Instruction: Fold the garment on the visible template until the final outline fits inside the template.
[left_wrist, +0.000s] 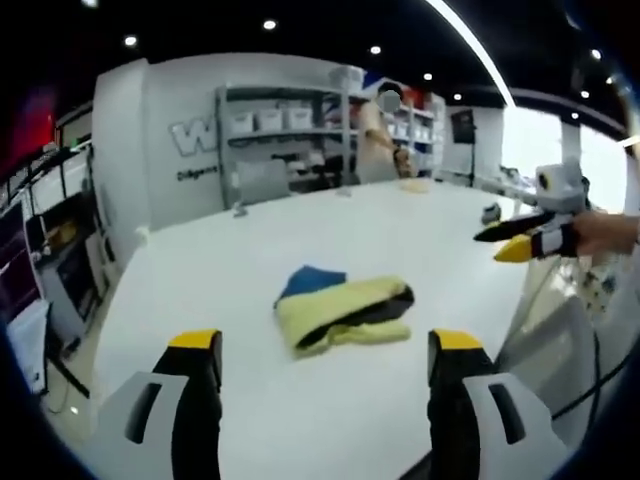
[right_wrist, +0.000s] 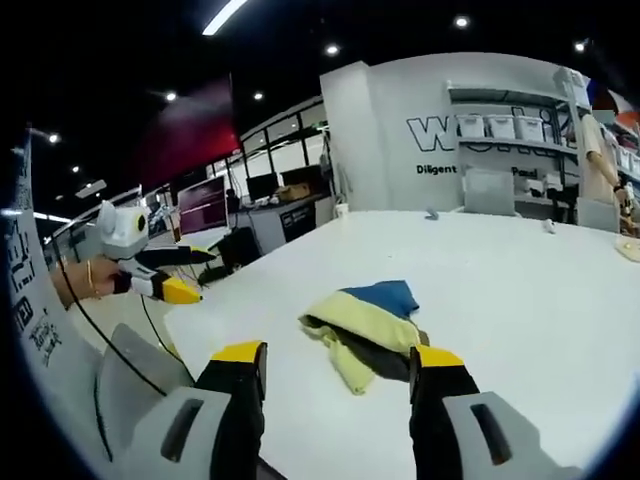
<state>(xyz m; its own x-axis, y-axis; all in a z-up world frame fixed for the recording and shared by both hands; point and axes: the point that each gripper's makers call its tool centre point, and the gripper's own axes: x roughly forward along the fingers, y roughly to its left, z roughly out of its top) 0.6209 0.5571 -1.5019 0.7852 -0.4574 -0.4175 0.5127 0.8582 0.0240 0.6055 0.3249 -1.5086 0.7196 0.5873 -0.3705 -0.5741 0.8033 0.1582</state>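
the garment (left_wrist: 345, 312), folded into a small yellow bundle with a blue part at its far end and a dark lining showing at one edge, lies on the white desk (left_wrist: 250, 260). in the left gripper view it sits ahead of the left gripper (left_wrist: 328, 350), toward 12 o'clock between the two yellow-tipped fingers (left_wrist: 195, 345), well apart from them; those fingers stand wide and hold nothing. the right gripper (left_wrist: 520, 240) comes in at 3 o'clock of that view, off the desk's edge, held by a hand (left_wrist: 610, 232), its fingers close together at the tips and empty.

in the right gripper view the garment (right_wrist: 368, 320) lies just past the right gripper (right_wrist: 338, 362), near its 1 o'clock finger (right_wrist: 438, 362), not touching. those fingers are spread wide and empty. the left gripper (right_wrist: 165, 275) shows at 9 o'clock, beyond the desk (right_wrist: 520, 290) edge, its tips nearly together.

shelves (left_wrist: 290, 140) with white bins and a person (left_wrist: 380, 140) stand at the desk's far end.
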